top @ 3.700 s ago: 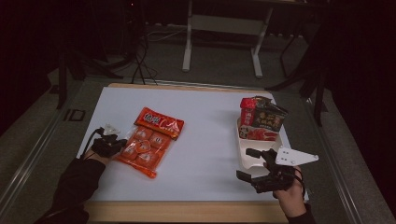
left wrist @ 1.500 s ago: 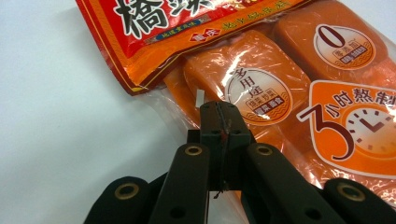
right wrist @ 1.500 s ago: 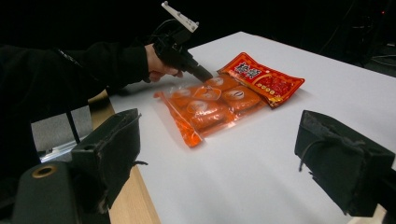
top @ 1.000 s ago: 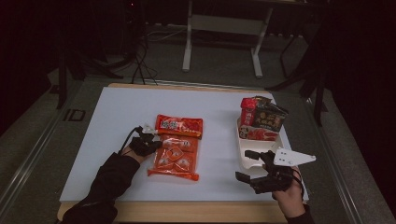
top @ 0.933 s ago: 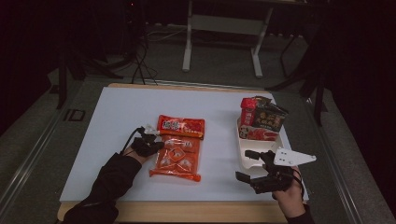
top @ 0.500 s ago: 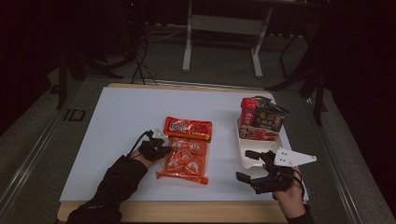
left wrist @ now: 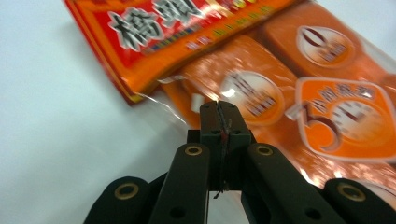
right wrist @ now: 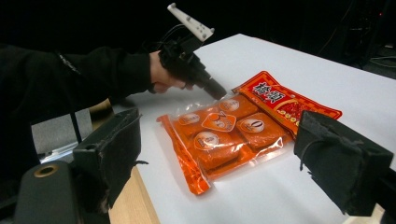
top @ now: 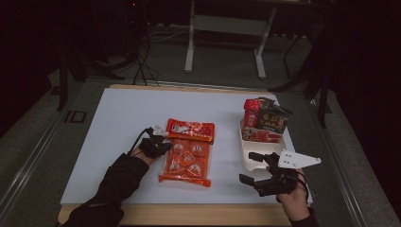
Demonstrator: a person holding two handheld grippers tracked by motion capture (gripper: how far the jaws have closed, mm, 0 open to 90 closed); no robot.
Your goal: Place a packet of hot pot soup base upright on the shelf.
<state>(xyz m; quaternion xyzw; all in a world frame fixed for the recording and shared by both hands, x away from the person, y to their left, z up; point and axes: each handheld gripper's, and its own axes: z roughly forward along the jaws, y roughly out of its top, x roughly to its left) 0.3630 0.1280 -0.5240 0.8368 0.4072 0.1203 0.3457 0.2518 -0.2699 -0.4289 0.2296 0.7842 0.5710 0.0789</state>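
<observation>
Our left tool [top: 158,145], jaws pinched on the clear edge of the orange snack packet [top: 186,161] mid-desk, suits this light, floppy, slippery film; our right tool [top: 253,168] waits open.

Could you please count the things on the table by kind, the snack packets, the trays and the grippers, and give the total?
Orange snack packet: 1
Red snack packet beside it: 1
Packets in the tray, one red, one dark: 2
White tray: 1
Grippers, left gripper and right gripper: 2
Total: 7
</observation>
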